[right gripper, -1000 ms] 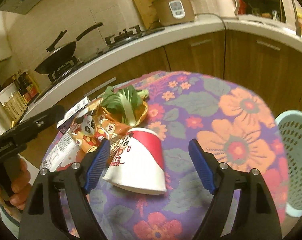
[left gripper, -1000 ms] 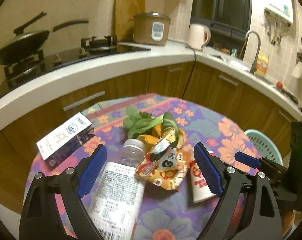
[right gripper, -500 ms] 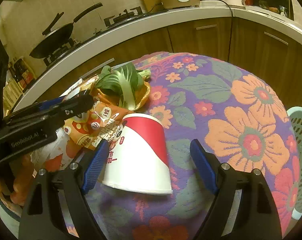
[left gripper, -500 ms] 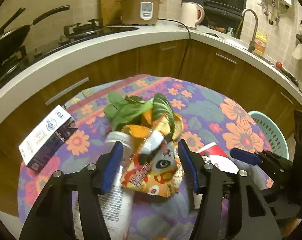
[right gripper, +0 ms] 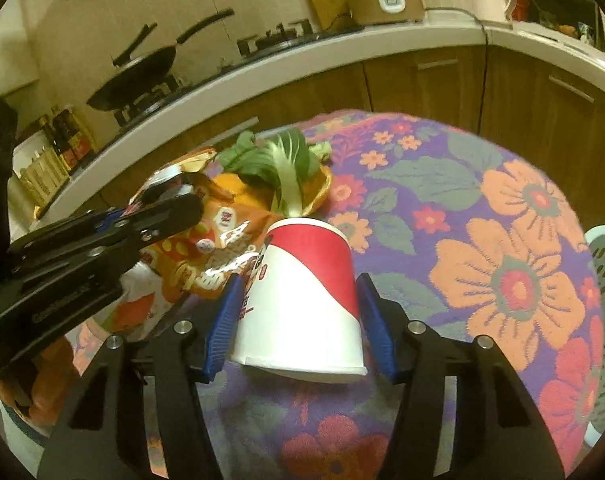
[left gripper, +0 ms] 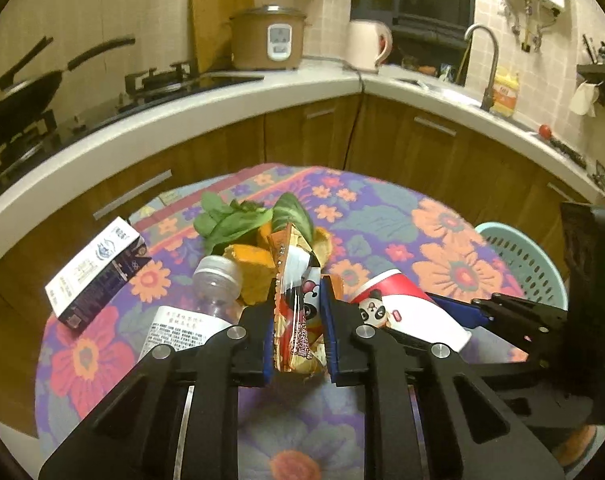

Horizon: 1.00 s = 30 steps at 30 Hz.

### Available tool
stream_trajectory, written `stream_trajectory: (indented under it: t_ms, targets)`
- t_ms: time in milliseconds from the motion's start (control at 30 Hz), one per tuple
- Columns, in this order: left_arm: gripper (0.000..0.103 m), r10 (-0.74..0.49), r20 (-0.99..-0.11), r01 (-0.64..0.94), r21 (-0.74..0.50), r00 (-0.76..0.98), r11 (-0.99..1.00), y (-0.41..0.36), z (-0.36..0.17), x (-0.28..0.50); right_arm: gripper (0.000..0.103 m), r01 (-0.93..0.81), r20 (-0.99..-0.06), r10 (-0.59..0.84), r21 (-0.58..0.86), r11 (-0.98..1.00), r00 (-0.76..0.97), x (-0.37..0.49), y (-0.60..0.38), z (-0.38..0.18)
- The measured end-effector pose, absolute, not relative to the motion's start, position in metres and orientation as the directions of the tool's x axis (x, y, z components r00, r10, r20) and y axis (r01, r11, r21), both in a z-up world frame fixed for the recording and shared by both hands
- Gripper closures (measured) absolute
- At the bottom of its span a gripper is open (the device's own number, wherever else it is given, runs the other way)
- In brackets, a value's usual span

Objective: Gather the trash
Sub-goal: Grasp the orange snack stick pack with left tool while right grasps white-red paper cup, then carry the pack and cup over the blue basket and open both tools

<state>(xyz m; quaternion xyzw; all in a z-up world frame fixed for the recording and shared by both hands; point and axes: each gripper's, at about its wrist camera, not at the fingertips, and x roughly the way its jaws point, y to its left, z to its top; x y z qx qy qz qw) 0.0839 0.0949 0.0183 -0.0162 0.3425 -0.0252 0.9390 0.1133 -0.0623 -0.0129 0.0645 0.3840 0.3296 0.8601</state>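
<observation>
My left gripper (left gripper: 296,330) has its jaws drawn in tight on the snack wrapper (left gripper: 294,308), pinching the orange foil on edge so it stands up between the blue pads. My right gripper (right gripper: 298,320) has its jaws closed in around the paper cup (right gripper: 302,296); both pads sit against the cup's sides near its open rim, though I cannot tell how firmly they press. The cup lies on its side on the bench (right gripper: 482,208), red and white, with its mouth toward my right camera.

From the left camera, the cup (left gripper: 406,312) lies just right of the wrapper, with the right gripper's blue pad and black arm reaching in behind it. Just left of the wrapper lies a clear plastic bottle (left gripper: 206,300), cap pointing away from me, label facing up. Behind the wrapper sit pieces of orange peel (left gripper: 254,264) with green vegetable leaves (left gripper: 238,220) on top of them. A small white and dark carton (left gripper: 96,272) lies near the bench's left edge, well apart from the pile.

A pale green basket (left gripper: 522,256) stands past the bench's right edge, lower than the flowered cloth. Beyond the bench, a curved counter carries a frying pan (left gripper: 18,92), a rice cooker (left gripper: 268,38) and a kettle (left gripper: 368,44).
</observation>
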Motion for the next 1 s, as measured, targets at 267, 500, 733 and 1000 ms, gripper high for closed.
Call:
stream_trajectory:
  t_ms: [267, 500, 733, 1000]
  targets:
    - [0.086, -0.126, -0.571, 0.105, -0.070, 0.811, 0.992, 0.068, 0.043, 0.065, 0.049, -0.475, -0.567, 0.611, 0.389, 0.790, 0.552, 0.106, -0.110, -0.002]
    - [0.086, -0.202, -0.556, 0.184, -0.089, 0.806, 0.979, 0.024, 0.048, 0.072, 0.049, -0.368, -0.547, 0.492, 0.328, 0.870, 0.677, 0.102, -0.186, 0.006]
    - [0.086, -0.296, -0.570, 0.301, -0.088, 0.767, 0.950, -0.050, 0.043, 0.090, 0.049, -0.215, -0.555, 0.370, 0.325, 0.921, 0.746, 0.111, -0.272, -0.001]
    - [0.086, -0.376, -0.592, 0.397, -0.102, 0.713, 0.912, -0.130, 0.031, 0.116, 0.049, -0.073, -0.606, 0.292, 0.358, 0.931, 0.740, 0.125, -0.343, -0.032]
